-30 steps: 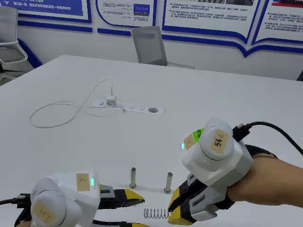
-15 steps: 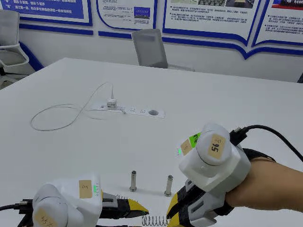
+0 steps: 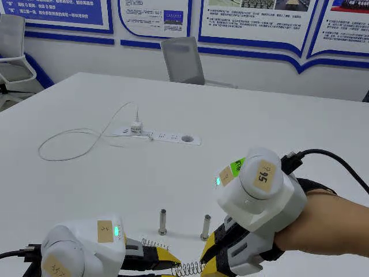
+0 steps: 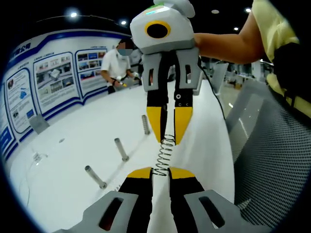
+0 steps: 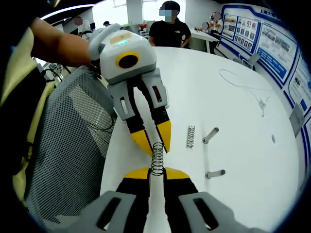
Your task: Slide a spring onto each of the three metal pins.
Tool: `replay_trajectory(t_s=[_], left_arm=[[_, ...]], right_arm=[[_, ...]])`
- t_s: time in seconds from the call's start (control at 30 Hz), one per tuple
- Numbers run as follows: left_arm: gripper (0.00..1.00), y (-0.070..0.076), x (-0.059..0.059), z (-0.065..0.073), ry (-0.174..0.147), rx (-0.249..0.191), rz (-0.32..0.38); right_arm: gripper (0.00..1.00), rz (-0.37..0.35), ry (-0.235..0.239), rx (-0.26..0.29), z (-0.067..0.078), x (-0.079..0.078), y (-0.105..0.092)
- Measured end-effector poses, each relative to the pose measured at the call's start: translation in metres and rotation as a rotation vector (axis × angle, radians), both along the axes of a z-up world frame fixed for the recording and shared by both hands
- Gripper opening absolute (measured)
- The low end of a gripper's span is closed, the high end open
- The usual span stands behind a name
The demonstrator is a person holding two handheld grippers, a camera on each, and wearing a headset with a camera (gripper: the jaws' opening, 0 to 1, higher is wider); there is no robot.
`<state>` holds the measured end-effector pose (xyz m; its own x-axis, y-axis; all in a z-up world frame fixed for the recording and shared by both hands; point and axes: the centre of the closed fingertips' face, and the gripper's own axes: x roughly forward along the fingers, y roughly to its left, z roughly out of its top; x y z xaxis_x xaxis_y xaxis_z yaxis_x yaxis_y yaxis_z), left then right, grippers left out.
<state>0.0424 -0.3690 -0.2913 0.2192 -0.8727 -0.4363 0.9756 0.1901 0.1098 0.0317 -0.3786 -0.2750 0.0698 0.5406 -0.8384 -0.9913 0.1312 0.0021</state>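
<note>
One thin wire coil spring (image 4: 164, 154) spans both claws: the left claw (image 4: 161, 171) pinches one end, the right claw (image 5: 156, 171) the other, yellow tips narrow. Beside that spring a second spring (image 5: 190, 136) lies on the smooth white counter (image 3: 259, 133). Beyond the held spring three bare cylindrical metal pins (image 4: 121, 149) stand upright; well beyond, a white power strip (image 3: 164, 134).

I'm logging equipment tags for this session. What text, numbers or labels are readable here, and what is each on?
"95", handwritten, possibly "56" read the other way: on the tan sticker on the right gripper.
Too small to read: the green sticker beside it.
Unreadable scrawl: the small tan label on the left gripper.
Too blurred to read: the print on the wall posters.
</note>
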Motion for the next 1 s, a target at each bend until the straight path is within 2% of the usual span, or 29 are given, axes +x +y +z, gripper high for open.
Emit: replay_trajectory(t_s=[0.47,0.7,1.0], left_arm=[[0.11,0.000,0.001,0.000,0.016,-0.008,0.013],[0.11,-0.002,-0.001,-0.001,0.024,-0.008,0.007],[0.11,-0.003,-0.001,0.000,0.015,-0.013,0.002]], right_arm=[[0.12,0.000,-0.045,0.041,0.013,0.004,0.011],[0.11,0.006,-0.053,0.037,0.014,0.005,0.014],[0.11,0.018,-0.061,0.025,0.016,0.006,0.015]])
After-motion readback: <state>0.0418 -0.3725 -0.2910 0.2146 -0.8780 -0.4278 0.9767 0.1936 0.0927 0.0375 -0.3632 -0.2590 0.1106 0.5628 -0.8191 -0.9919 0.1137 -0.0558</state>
